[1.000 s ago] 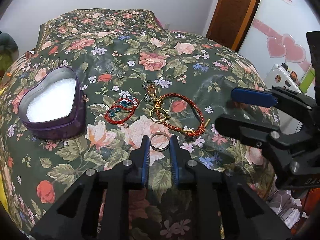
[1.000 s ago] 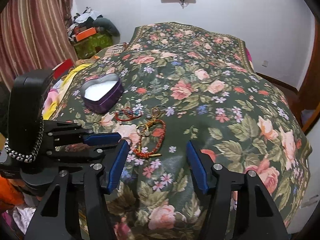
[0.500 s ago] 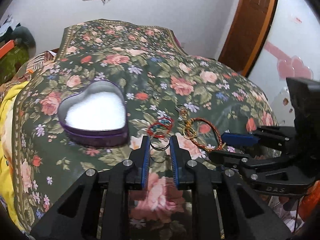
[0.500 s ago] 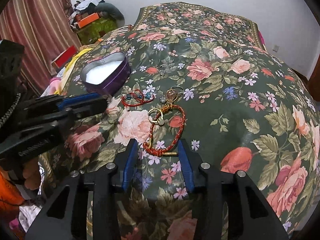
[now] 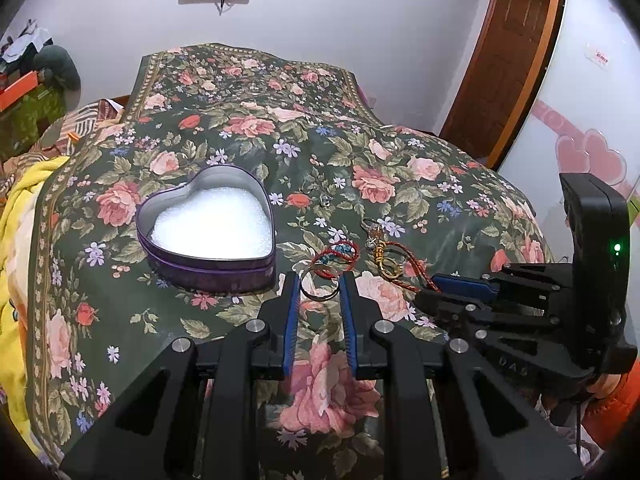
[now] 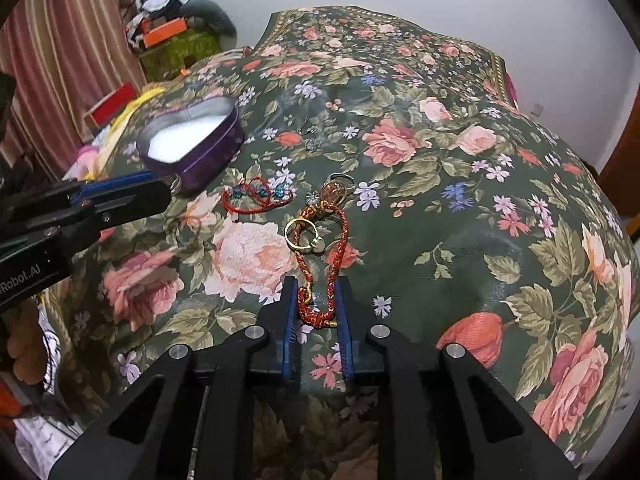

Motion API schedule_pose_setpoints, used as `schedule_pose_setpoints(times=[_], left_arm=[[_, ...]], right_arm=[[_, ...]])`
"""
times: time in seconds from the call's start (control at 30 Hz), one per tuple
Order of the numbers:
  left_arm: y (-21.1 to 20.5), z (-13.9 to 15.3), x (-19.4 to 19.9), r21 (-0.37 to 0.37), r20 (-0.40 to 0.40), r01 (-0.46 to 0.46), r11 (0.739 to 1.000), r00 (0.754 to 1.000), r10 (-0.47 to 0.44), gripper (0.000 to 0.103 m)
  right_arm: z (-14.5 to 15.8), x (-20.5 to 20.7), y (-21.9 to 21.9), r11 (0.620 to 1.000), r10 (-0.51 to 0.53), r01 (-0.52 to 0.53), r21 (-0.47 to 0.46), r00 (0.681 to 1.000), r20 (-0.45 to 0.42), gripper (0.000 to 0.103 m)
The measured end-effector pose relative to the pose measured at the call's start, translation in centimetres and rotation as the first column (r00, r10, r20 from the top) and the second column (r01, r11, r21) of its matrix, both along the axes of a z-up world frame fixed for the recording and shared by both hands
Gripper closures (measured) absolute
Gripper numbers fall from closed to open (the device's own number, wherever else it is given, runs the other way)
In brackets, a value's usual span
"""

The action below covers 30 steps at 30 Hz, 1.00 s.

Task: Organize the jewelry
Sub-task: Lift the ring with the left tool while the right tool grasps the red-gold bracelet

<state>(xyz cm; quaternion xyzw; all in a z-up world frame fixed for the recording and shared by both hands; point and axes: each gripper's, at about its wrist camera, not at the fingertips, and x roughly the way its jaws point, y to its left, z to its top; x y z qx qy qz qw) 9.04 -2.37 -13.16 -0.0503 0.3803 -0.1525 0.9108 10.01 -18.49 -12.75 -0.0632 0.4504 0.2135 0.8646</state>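
Observation:
My left gripper (image 5: pixel 319 280) is shut on a silver ring (image 5: pixel 320 286) and holds it above the floral cloth, just right of the open purple heart-shaped tin (image 5: pixel 208 236) with white foam inside. My right gripper (image 6: pixel 317 284) has closed around the near end of a red-and-gold braided bracelet (image 6: pixel 320 264) lying on the cloth. A gold ring (image 6: pixel 304 236) lies on the bracelet. A red cord bracelet with blue beads (image 6: pixel 256 196) lies to its left. The tin (image 6: pixel 192 140) and the left gripper (image 6: pixel 120 196) also show in the right wrist view.
A glass bead charm (image 6: pixel 338 190) lies at the braided bracelet's far end. Small earrings (image 5: pixel 326 200) lie farther back on the cloth. The flowered cloth (image 5: pixel 248 128) covers a rounded surface that drops off at the near edge. A yellow blanket (image 5: pixel 16 208) lies at the left.
My left gripper has lifted the silver ring and carried it left toward the tin. My right gripper has moved in and narrowed from wide open to closed around the braided bracelet's end.

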Motion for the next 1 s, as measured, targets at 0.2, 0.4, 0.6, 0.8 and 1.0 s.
schedule_pose_setpoints(times=[0.2,0.4,0.6,0.8,1.0], left_arm=[[0.1,0.3,-0.2,0.002,0.005,-0.014,1.0,1.0,0.014,0.084],[0.2,1.2,-0.7,0.004,0.028,-0.025,1.0,0.999,0.024,0.084],[0.5,2.4,-1.2,0.005,0.059,-0.041,0.999,0.997,0.041,0.084],[1.5,3.7,-1.5,0.009,0.097,-0.073,0.997,0.993,0.072,0.084],[3.4,4.7,-1.3,0.011,0.127,-0.119,0.993,0.985,0.117,0.084]], right_arm=[[1.3,-0.1,-1.2,0.996,-0.046,0.045,0.078,0.999,0.016,0.09],[3.7,-0.2,-1.8,0.99,-0.069,0.059,0.132,0.995,0.07,0.09],[5.6,-0.4,-1.4,0.987,-0.061,0.04,0.159,0.99,0.125,0.09],[7.1,0.0,0.1,0.981,-0.036,0.004,0.193,0.986,0.163,0.09],[8.3,0.6,2.2,0.975,0.004,-0.049,0.217,0.979,0.204,0.09]])
